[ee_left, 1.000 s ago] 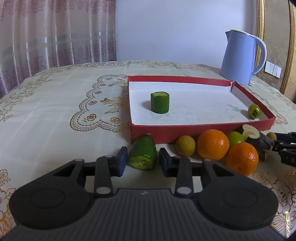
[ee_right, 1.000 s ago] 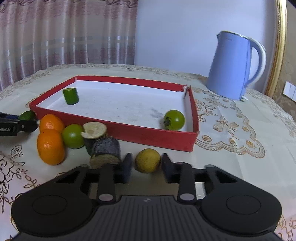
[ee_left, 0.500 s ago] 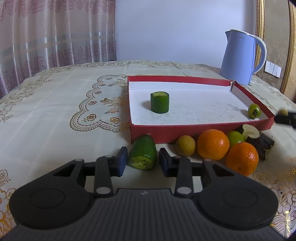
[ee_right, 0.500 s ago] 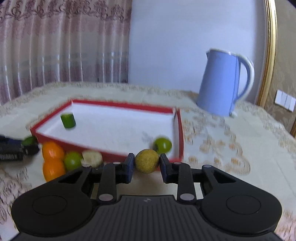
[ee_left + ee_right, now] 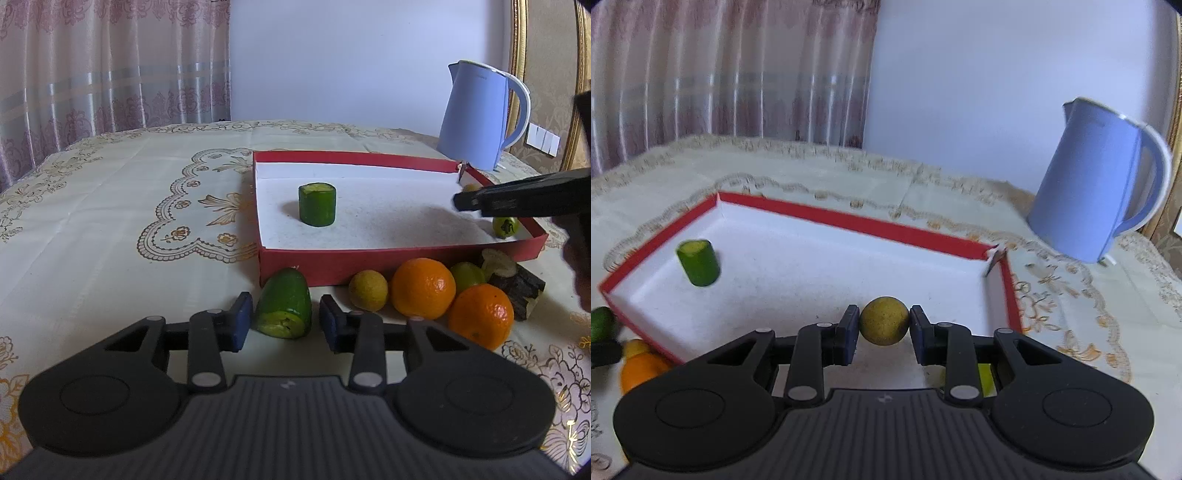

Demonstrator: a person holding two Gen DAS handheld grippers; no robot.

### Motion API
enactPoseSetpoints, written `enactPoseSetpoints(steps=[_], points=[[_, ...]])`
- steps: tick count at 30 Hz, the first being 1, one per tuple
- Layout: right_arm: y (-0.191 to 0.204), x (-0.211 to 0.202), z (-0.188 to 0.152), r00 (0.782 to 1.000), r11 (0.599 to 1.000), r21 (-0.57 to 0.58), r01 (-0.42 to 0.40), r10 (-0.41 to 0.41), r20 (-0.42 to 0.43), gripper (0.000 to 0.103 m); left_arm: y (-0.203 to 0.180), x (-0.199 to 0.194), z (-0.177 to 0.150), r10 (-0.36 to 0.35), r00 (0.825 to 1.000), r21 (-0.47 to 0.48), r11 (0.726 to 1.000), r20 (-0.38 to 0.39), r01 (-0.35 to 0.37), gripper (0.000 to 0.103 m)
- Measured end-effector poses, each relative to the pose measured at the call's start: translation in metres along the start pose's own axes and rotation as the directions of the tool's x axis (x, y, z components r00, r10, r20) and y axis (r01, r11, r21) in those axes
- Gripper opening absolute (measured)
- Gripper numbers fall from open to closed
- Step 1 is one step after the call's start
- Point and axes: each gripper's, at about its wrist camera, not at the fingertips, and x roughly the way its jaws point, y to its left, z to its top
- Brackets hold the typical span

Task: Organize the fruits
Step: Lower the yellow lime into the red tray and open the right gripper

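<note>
A red tray (image 5: 388,258) with a white floor holds a green cucumber piece (image 5: 317,204) and a small green fruit (image 5: 505,226). My left gripper (image 5: 283,325) is open around a green cut cucumber end (image 5: 285,303) on the tablecloth, its pads apart from it. My right gripper (image 5: 884,328) is shut on a small yellow fruit (image 5: 884,320) and holds it above the tray (image 5: 831,216); it also shows in the left wrist view (image 5: 517,199).
In front of the tray lie a yellow fruit (image 5: 368,290), two oranges (image 5: 423,288) (image 5: 481,316), a green fruit (image 5: 467,275) and a dark cut piece (image 5: 517,284). A blue kettle (image 5: 480,114) stands behind the tray's far right corner.
My right gripper shut on the yellow fruit, lifted it from the tablecloth and carried it over the tray. My left gripper has stayed still around the cucumber end.
</note>
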Motion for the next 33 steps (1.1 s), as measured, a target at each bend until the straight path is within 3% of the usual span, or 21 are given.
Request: enactPoseSetpoints(steps=[5, 9, 14, 19, 22, 25, 30, 33], points=[[0.001, 0.019, -0.003, 0.999, 1.0, 0.014, 0.0, 0.001, -0.045, 0.029, 0.0, 0.0, 0.0, -0.003, 1.0, 0.0, 1.0, 0.0, 0.003, 0.038], [0.003, 0.015, -0.005, 1.0, 1.0, -0.012, 0.022, -0.023, -0.021, 0.029, -0.001, 0.0, 0.0, -0.01, 1.0, 0.002, 1.0, -0.001, 0.01, 0.04], [-0.008, -0.007, -0.008, 1.0, 0.999, 0.042, 0.022, -0.022, 0.009, 0.031, -0.002, 0.001, 0.0, -0.011, 1.0, 0.005, 1.0, -0.002, 0.011, 0.042], [-0.026, -0.042, -0.028, 0.998, 0.993, 0.111, 0.034, -0.04, 0.049, 0.063, -0.003, 0.001, 0.0, -0.007, 1.0, 0.011, 1.0, -0.003, 0.007, 0.042], [-0.039, -0.065, -0.043, 0.996, 0.986, 0.159, 0.039, -0.052, 0.073, 0.063, -0.003, 0.002, 0.0, -0.006, 1.0, 0.012, 1.0, -0.003, 0.006, 0.042], [-0.05, -0.084, -0.059, 0.997, 0.978, 0.206, -0.002, -0.014, 0.079, 0.063, -0.003, 0.002, 0.0, -0.017, 1.0, 0.015, 1.0, -0.005, 0.017, 0.046], [-0.044, -0.097, -0.082, 0.997, 0.987, 0.16, 0.005, -0.016, 0.07, 0.063, -0.006, 0.002, 0.0, -0.007, 1.0, 0.031, 0.999, -0.007, 0.007, 0.047], [-0.041, -0.098, -0.089, 0.998, 0.986, 0.158, -0.049, 0.041, 0.053, 0.063, -0.006, 0.002, 0.0, -0.008, 1.0, 0.032, 0.999, -0.008, 0.008, 0.048]])
